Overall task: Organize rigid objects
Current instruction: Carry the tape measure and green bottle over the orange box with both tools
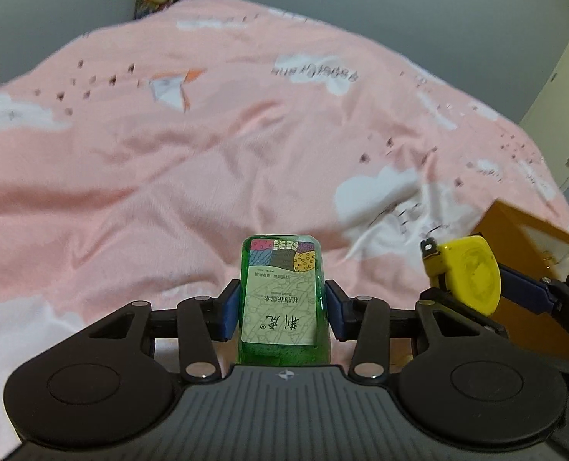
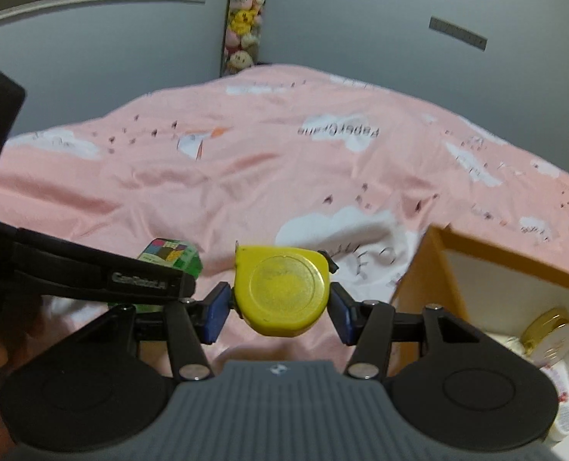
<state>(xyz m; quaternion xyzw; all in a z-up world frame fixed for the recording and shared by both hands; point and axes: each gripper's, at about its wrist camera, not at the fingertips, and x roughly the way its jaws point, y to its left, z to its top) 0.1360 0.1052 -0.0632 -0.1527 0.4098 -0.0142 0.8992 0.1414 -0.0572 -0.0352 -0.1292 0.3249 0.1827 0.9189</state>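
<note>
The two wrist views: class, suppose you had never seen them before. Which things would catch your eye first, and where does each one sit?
First comes the green bottle with its patchwork label, clamped between the left gripper pads. Next is the yellow tape measure, held in the right gripper just left of an open orange box. Behind both spreads a pink bedspread printed with white clouds.

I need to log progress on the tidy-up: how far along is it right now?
Partly done: the orange-walled open box already holds a gold object and a white item. In hand: the left gripper clamps a green transparent bottle with a paper label, the right gripper a yellow plastic tape measure, both above the pink cloud-print bedsheet. Left: putting both away.
</note>
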